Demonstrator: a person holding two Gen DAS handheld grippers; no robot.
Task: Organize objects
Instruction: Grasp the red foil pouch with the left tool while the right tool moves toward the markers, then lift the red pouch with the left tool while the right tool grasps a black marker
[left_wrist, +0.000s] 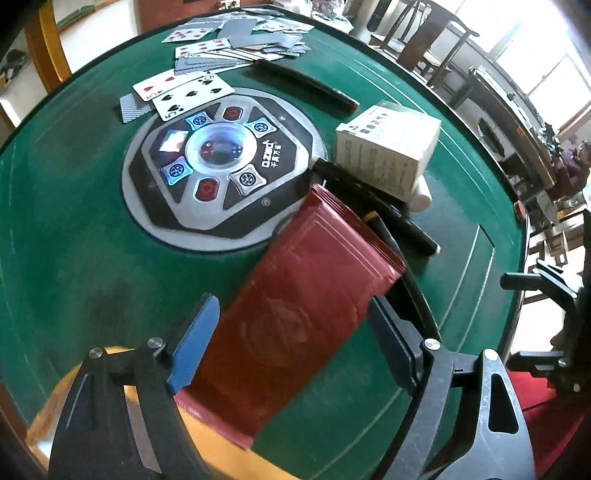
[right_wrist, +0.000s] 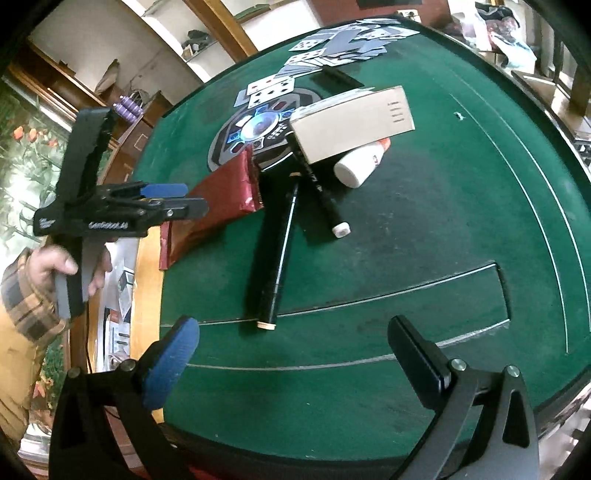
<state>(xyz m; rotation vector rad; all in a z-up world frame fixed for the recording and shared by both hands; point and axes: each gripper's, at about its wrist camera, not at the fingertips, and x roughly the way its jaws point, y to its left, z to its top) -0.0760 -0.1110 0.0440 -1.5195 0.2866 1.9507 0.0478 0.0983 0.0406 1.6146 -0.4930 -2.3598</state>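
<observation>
Red foil, glossy and crinkled: a flat dark-red foil pouch (left_wrist: 310, 295) lies between the jaws of the left gripper (left_wrist: 291, 339), its near end hanging over the edge of the green felt table (left_wrist: 74, 258). The blue pad touches the pouch's left side, but a gap shows at the dark finger on the right, so the jaws look wide around the pouch, not pinched on it. The right gripper (right_wrist: 291, 354) hovers near the table's front, jaws wide and holding nothing.

The pouch's long axis runs from the near table edge away toward the centre, its far sealed end pointing at the grey and black dice console (left_wrist: 221, 166) in the middle. That far end lies over a long black roll with a pale core (right_wrist: 273, 243), which points back toward the front edge. Just beyond, a black marker with a white cap (right_wrist: 325, 195) sits under a beige cardboard box (right_wrist: 354, 122), with a white plastic bottle (right_wrist: 356, 166) lying beside it. Farthest off, loose playing cards (left_wrist: 221, 48) are scattered.

The risk, as I judge it, is slip: foil is slick and thin, so a grip across its flat width may buckle it instead of holding it. With part of it already overhanging, it could slide off the table. Dragging it may also roll the black tube or nudge the marker.
</observation>
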